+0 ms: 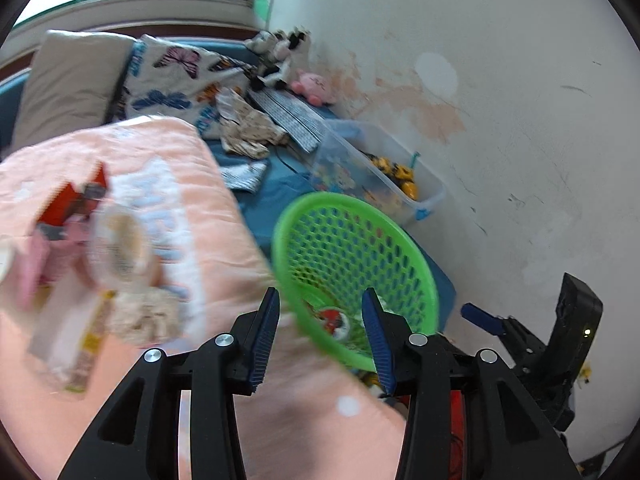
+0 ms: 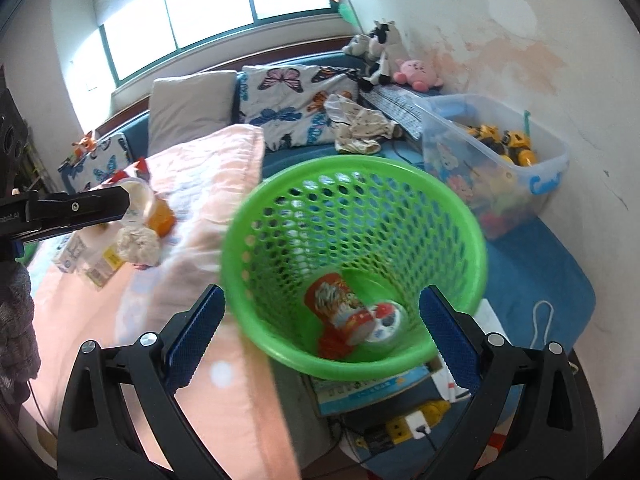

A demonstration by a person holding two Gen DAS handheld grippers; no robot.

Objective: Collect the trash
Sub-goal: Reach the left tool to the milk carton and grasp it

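Here, a green basket (image 2: 354,268) is framed between the spread jaws of the right gripper (image 2: 320,336), without visible contact.

A red can (image 2: 340,312) and a small round tub (image 2: 386,322) are seen lying in the basket's bottom. The left gripper (image 1: 322,344) is held with jaws apart, nothing pinched, the basket rim between them. A clear cup (image 2: 138,200), a crumpled wad (image 2: 136,244) and a carton (image 2: 86,262) are left near the pink blanket's (image 2: 208,184) left edge.

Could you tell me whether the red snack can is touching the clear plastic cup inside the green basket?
Touching: the right wrist view shows the red snack can lying against the clear plastic cup at the green basket's bottom.
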